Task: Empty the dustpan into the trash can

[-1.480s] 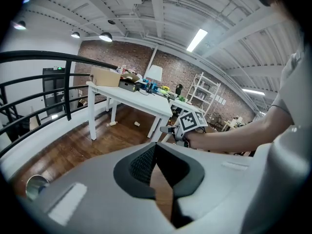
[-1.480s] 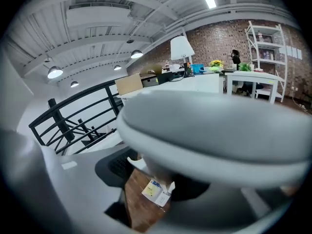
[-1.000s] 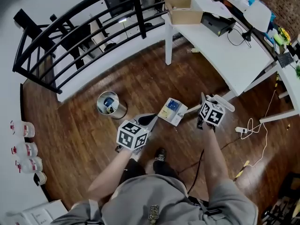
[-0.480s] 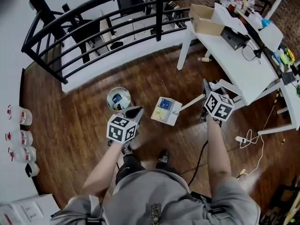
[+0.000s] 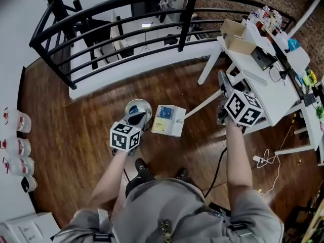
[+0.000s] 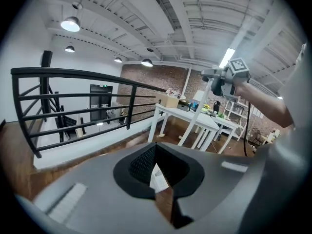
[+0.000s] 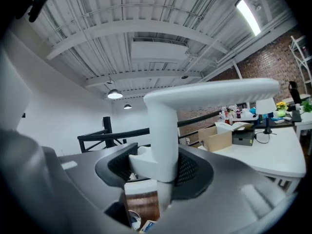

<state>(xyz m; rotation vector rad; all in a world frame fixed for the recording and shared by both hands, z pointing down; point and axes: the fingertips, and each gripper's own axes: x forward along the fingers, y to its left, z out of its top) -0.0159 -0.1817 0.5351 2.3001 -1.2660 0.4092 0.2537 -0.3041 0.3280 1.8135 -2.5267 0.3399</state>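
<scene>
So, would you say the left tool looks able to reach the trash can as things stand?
Probably yes: the left tool sits at the rim of the trash can with nothing between them. The dustpan, held by the right tool, hangs beside it.

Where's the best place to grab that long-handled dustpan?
The top end of its long white handle, from the person's side, as the right gripper grips it now. The handle slopes up from the dustpan, so it hangs low near the trash can.
</scene>
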